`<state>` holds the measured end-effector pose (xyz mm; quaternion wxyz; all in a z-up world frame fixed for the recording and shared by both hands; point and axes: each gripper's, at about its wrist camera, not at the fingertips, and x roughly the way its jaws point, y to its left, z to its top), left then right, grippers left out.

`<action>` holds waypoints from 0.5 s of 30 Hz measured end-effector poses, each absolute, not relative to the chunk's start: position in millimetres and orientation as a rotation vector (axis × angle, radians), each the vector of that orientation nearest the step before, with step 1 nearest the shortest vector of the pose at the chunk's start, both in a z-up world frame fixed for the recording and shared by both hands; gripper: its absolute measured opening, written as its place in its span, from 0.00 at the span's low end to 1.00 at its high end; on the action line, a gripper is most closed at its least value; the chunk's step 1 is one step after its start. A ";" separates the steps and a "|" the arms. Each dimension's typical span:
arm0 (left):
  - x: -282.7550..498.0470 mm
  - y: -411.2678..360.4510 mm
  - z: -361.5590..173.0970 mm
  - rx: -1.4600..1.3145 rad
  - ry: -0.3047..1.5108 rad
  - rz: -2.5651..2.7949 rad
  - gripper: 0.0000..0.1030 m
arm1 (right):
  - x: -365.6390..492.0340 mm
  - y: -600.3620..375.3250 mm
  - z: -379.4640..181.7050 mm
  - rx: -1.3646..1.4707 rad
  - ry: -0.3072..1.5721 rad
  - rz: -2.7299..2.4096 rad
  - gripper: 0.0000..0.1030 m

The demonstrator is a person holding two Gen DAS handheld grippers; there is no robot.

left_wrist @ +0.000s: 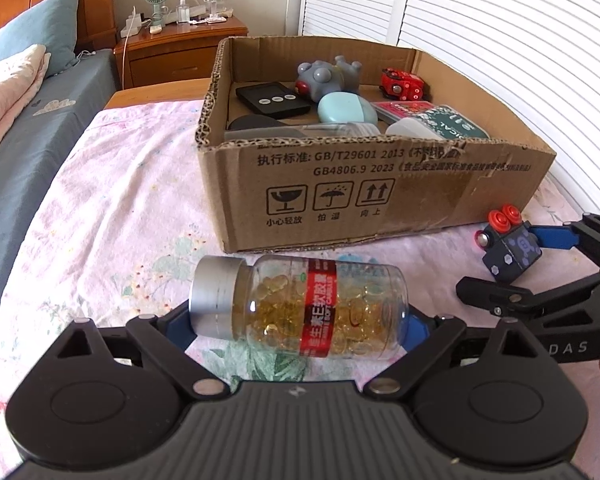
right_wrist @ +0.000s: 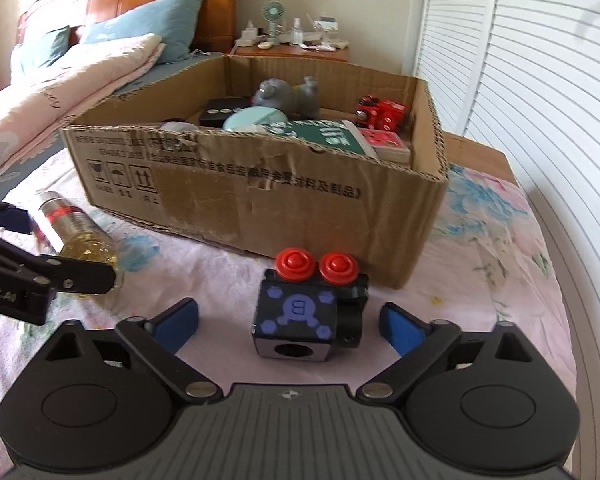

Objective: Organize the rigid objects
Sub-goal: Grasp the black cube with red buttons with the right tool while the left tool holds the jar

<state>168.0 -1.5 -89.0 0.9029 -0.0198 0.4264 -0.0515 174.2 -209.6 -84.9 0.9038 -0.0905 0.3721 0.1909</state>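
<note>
- The left gripper (left_wrist: 298, 320) holds a clear capsule bottle (left_wrist: 300, 308) lying on its side between its blue pads, one pad at the silver cap end and the other at the bottom end; the jaws are closed on it.
- The bottle carries a red label band and is filled with yellow softgels; it rests low over the floral bedsheet (left_wrist: 112, 208), just in front of the cardboard box (left_wrist: 380, 188).
- The right gripper (right_wrist: 290, 322) has its jaws spread wide, with a black cube toy (right_wrist: 296, 316) sitting on the sheet between the blue pads and touching neither.
- The toy has two red round knobs on top and a purple pattern on its upper face; it stands just before the box's near wall.
- From the left wrist view, the same toy (left_wrist: 508, 248) appears at the right, between the right gripper's fingers.
- Inside the box lie a grey figure (left_wrist: 328, 76), a red robot toy (left_wrist: 402, 84), a black device with three buttons (left_wrist: 272, 102), a mint case (left_wrist: 346, 108) and a green packet (left_wrist: 452, 124).
- A wooden nightstand (left_wrist: 180, 48) stands beyond the bed.
</note>
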 end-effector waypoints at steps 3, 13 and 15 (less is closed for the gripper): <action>169.4 0.2 -89.2 -0.049 0.880 -0.105 0.94 | 173.2 -208.7 -81.8 -0.193 0.763 0.401 0.79; 172.7 3.7 -90.1 -0.052 0.871 -0.147 0.97 | 175.4 -212.2 -80.4 -0.188 0.758 0.391 0.70; 173.8 3.8 -90.9 -0.051 0.867 -0.156 0.99 | 175.3 -212.0 -80.6 -0.192 0.755 0.392 0.70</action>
